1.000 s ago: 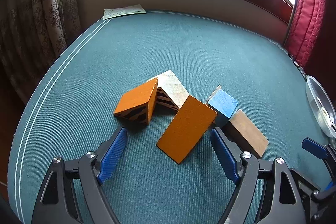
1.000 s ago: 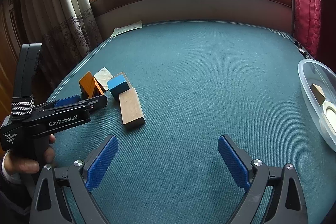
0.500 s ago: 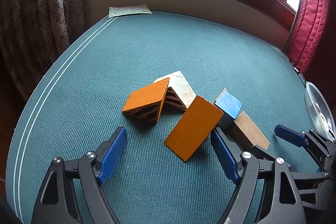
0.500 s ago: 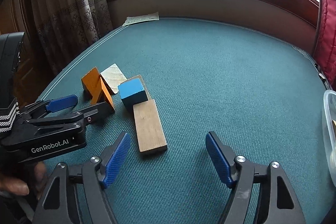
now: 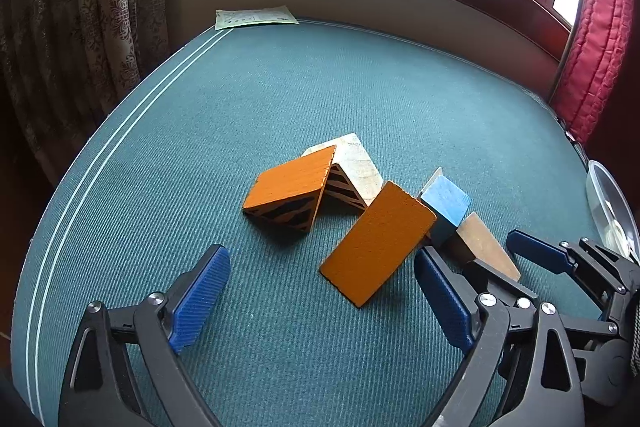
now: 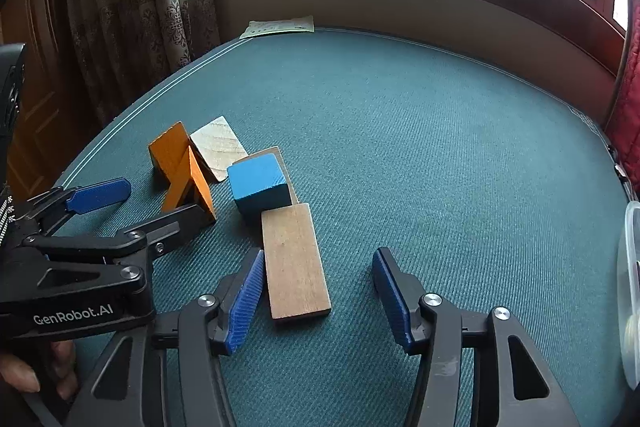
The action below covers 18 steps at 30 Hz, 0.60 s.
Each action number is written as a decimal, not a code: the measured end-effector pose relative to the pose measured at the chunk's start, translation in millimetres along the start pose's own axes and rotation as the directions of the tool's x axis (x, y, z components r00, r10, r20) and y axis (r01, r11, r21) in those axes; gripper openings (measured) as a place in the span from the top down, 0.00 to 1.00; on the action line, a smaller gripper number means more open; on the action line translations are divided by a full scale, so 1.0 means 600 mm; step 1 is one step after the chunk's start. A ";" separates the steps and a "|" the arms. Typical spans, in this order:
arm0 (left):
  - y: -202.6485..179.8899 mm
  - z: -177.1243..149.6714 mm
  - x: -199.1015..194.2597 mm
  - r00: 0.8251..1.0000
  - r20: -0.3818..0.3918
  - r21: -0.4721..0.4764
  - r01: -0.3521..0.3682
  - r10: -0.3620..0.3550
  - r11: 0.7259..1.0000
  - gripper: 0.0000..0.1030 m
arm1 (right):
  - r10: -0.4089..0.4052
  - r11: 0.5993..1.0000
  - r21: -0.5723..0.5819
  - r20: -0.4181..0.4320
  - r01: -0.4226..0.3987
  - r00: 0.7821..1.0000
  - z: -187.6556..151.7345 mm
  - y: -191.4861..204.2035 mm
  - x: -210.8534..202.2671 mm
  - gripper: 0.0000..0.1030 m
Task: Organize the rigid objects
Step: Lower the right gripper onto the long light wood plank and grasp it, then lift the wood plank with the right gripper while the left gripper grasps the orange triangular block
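Observation:
Several wooden blocks lie in a cluster on the teal table. A flat brown plank (image 6: 295, 261) lies with its near end between my right gripper's (image 6: 320, 293) open fingers; it also shows in the left wrist view (image 5: 486, 247). A blue cube (image 6: 261, 183) (image 5: 446, 201) sits just behind it. An orange slab (image 5: 378, 243) leans in front of my open left gripper (image 5: 322, 297), tilted against the blue cube. An orange wedge (image 5: 290, 187) and a pale wood wedge (image 5: 356, 165) lean together farther back.
A clear plastic container (image 6: 632, 291) with items inside stands at the right table edge, also in the left wrist view (image 5: 610, 203). A paper sheet (image 5: 256, 17) lies at the far edge. Curtains hang at left, a red cushion (image 5: 596, 39) at right.
My right gripper has moved left and forward to the brown plank, which now lies between its fingers. My left gripper has shifted only slightly; both stay open.

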State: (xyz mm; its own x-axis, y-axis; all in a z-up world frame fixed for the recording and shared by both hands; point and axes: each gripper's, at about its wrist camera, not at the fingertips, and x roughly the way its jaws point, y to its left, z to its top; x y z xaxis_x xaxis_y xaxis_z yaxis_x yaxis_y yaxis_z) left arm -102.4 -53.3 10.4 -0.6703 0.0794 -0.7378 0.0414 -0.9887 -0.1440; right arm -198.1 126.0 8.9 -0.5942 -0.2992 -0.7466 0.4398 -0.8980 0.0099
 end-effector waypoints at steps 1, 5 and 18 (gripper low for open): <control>0.000 0.000 0.000 1.000 0.000 -0.001 0.000 0.000 1.000 0.08 | 0.003 1.000 -0.007 0.001 -0.003 1.000 0.000 0.001 0.000 0.52; 0.000 0.000 -0.001 1.000 -0.002 0.004 -0.006 0.006 1.000 0.08 | 0.012 1.000 -0.026 0.004 -0.012 1.000 -0.003 0.005 -0.003 0.64; -0.010 0.000 0.002 1.000 -0.004 0.019 -0.004 0.004 1.000 0.08 | 0.026 0.998 0.058 0.006 -0.026 1.000 -0.021 -0.028 -0.023 0.70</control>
State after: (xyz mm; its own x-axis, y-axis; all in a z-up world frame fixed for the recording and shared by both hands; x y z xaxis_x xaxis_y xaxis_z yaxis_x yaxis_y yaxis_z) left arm -103.4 -47.5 10.5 -0.6674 0.0762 -0.7408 0.0299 -0.9912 -0.1289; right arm -188.7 149.6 10.5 -0.5866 -0.3245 -0.7420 0.4153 -0.9071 0.0684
